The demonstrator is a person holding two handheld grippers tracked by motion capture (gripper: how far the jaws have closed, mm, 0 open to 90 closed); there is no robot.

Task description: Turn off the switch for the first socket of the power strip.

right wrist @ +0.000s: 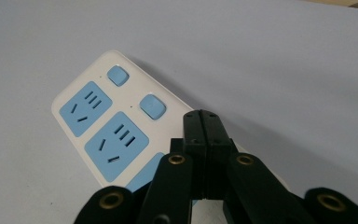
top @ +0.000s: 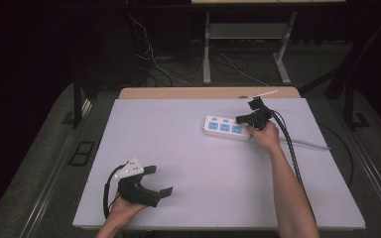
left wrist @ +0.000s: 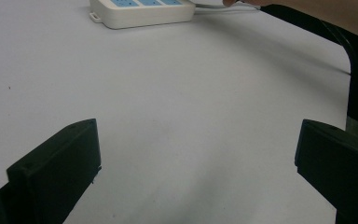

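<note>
Pressing Toward the Power Strip's Switches

Spanning the scene is the white table, bare between the two tongs. Ahead of the right gripper, whose jaws are clenched on nothing, lies the white power strip; its blue buttons sit just beyond the tips. A glancing push could skid the loose strip sideways instead of clicking a switch. Near the person, well apart, the left gripper rests released; nothing blocks the way.

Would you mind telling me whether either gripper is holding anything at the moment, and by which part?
Nothing is held. The right gripper is shut empty over the power strip; the left gripper is open above bare table.
</note>
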